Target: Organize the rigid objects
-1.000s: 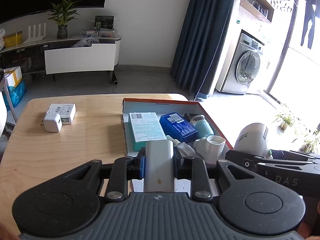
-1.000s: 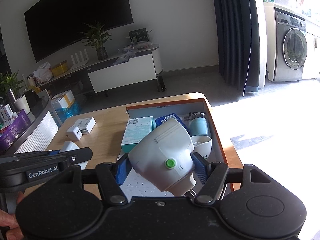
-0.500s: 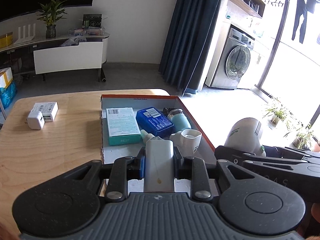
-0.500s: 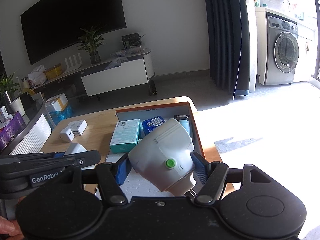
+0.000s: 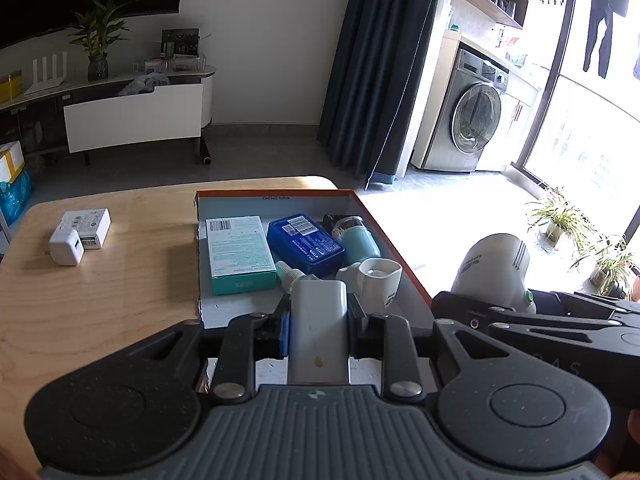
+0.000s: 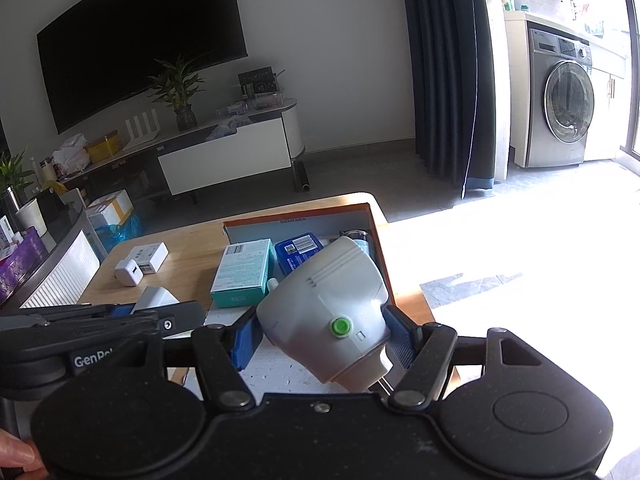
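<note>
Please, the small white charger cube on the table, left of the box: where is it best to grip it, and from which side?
Grip the white charger cube across its two flat side faces, coming down from above. Its blocky shape suits parallel pads. The white carton seems to touch its far side, and prongs appear to stick out on its left.

Living room beyond the wooden table

A black wall-mounted television (image 6: 140, 52) hangs above a low white media console (image 6: 224, 156) carrying a potted plant (image 6: 180, 92) and a white router (image 6: 142, 126). Dark blue curtains (image 5: 372, 80) hang beside a silver washing machine (image 5: 472, 120), with clothes (image 5: 600, 12) drying and potted plants (image 5: 560, 216) by the window.
</note>
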`<action>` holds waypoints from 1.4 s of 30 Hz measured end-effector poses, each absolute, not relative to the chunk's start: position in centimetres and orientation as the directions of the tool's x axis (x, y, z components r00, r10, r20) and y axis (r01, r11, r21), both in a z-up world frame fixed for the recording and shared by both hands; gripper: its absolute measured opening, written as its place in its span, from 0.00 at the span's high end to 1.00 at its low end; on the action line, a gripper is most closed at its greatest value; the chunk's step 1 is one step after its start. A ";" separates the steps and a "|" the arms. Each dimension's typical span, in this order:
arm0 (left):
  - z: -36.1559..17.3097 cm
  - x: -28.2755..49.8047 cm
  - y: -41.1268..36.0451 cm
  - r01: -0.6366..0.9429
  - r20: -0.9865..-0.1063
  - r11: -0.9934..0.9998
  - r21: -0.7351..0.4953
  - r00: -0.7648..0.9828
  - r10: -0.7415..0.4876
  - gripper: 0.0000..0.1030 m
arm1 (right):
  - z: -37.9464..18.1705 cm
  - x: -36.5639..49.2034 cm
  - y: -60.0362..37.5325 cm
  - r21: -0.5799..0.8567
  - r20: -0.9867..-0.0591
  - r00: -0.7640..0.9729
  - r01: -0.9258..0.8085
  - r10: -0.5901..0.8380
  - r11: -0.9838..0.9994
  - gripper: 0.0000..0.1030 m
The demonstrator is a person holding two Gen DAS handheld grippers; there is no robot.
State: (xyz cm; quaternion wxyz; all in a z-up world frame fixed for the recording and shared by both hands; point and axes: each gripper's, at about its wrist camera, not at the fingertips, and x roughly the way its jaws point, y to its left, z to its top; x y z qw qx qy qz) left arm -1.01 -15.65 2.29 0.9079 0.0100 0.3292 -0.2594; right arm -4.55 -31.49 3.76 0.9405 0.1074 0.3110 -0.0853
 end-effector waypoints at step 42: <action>1.9 2.4 -17.1 0.464 -0.621 0.877 -0.126 0.653 -0.434 0.74 | 3.2 -1.5 -32.9 0.137 -0.617 0.781 0.221 -0.092 0.966 0.23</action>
